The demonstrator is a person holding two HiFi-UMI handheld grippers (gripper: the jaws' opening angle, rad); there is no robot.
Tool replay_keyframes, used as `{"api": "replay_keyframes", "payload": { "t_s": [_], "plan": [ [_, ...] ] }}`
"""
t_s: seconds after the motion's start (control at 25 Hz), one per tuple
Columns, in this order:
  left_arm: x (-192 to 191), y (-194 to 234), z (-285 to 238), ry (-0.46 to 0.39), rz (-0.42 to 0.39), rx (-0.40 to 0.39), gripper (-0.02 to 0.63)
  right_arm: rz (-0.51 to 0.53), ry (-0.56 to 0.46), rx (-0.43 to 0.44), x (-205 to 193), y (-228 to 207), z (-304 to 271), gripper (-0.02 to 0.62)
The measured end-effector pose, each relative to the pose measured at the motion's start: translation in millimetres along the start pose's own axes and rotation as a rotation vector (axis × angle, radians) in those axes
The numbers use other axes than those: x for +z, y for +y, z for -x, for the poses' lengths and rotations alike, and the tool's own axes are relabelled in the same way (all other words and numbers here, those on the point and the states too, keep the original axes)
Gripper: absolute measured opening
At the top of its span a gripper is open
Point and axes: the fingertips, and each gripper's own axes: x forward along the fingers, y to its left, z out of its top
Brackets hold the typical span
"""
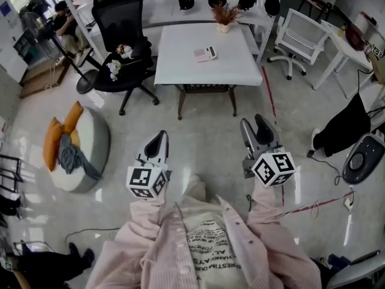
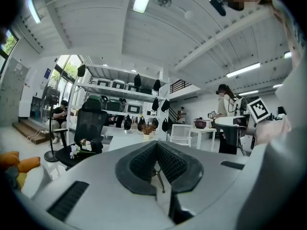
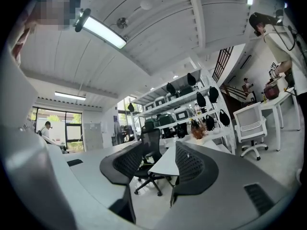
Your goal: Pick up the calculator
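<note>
The person's shirt fills the bottom of the head view, and both grippers reach out from it over the floor. The left gripper is clenched; its own view shows the jaws pressed together with nothing between them. The right gripper is released, its jaws standing wide apart and empty in its own view, with the far-off table showing in the gap. The calculator lies flat on that table, well ahead of both grippers and touching neither. A plant stands beyond the calculator at the table's far edge. A black chair sits ahead and left of the left gripper, and a white chair sits ahead and right of the right one.
</note>
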Motion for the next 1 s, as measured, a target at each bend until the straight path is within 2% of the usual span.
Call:
{"api": "replay_keyframes", "payload": {
  "t_s": [0.32, 0.6, 1.0],
  "plan": [
    [-13, 3, -34, 0.034, 0.019, -0.027, 0.0, -0.009, 0.025, -0.015, -7, -19, -25, 0.184],
    [-15, 35, -93, 0.053, 0.039, -0.022, 0.002, -0.005, 0.05, -0.02, -11, -45, -83, 0.184],
    [-2, 80, -197, 0.072, 0.067, -0.077, 0.001, -0.047, 0.069, -0.048, -8, -77, -181, 0.184]
  ]
}}
